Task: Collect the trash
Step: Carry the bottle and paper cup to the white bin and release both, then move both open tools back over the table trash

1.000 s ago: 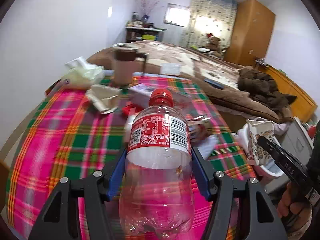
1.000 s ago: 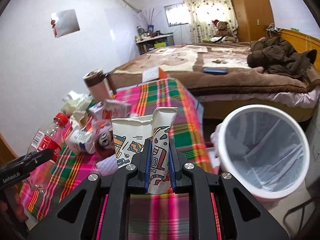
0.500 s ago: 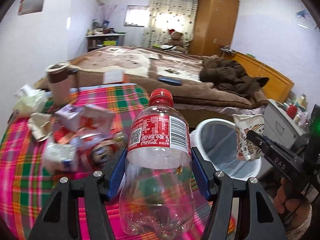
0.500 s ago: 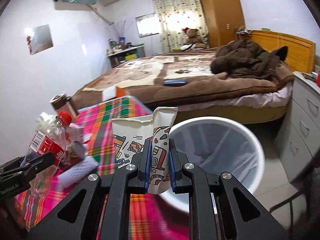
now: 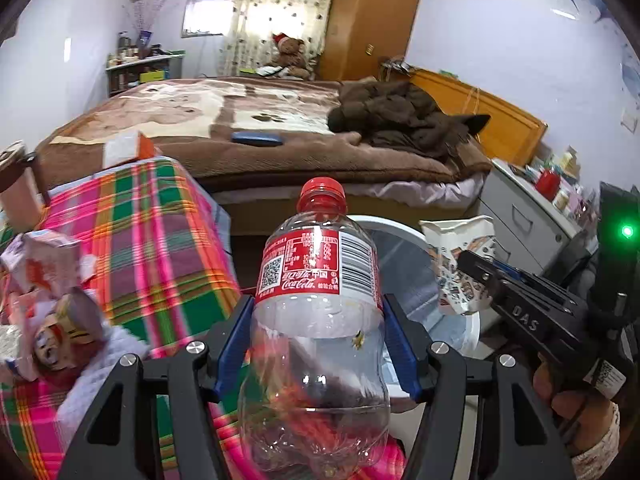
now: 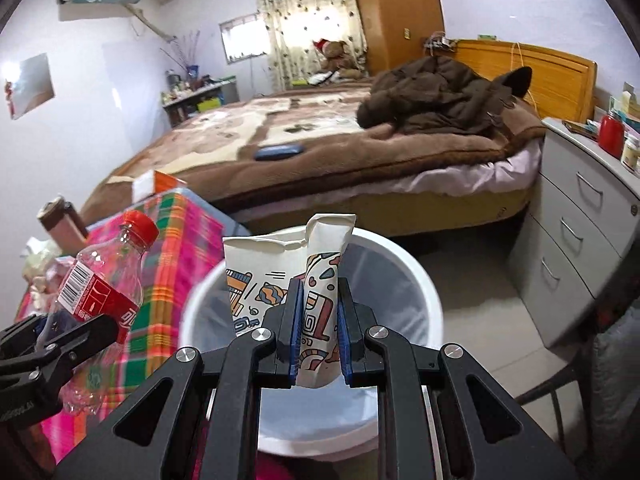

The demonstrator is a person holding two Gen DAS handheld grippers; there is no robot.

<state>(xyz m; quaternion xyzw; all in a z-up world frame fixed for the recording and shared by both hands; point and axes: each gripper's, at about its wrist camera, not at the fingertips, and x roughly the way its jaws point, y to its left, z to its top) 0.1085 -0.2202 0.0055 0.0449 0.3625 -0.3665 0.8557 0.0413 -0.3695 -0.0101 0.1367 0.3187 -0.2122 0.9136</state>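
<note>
My left gripper (image 5: 318,344) is shut on an empty clear Coca-Cola bottle (image 5: 318,320) with a red cap, held upright at the plaid table's right edge; it also shows in the right wrist view (image 6: 96,292). My right gripper (image 6: 318,332) is shut on a crushed patterned paper cup (image 6: 320,280) and holds it over the open white trash bin (image 6: 420,284). In the left wrist view the cup (image 5: 460,256) and the right gripper (image 5: 476,268) hang over the bin (image 5: 396,228), just right of the bottle.
More wrappers and crumpled trash (image 5: 48,300) lie on the plaid tablecloth (image 5: 160,240) at the left, with a brown cup (image 5: 16,188) behind. A bed (image 6: 320,140) stands behind the bin, a grey drawer unit (image 6: 580,216) to its right.
Both grippers have swung right, away from the table, with their loads. The bin is now directly under the paper cup and beside the bottle.
</note>
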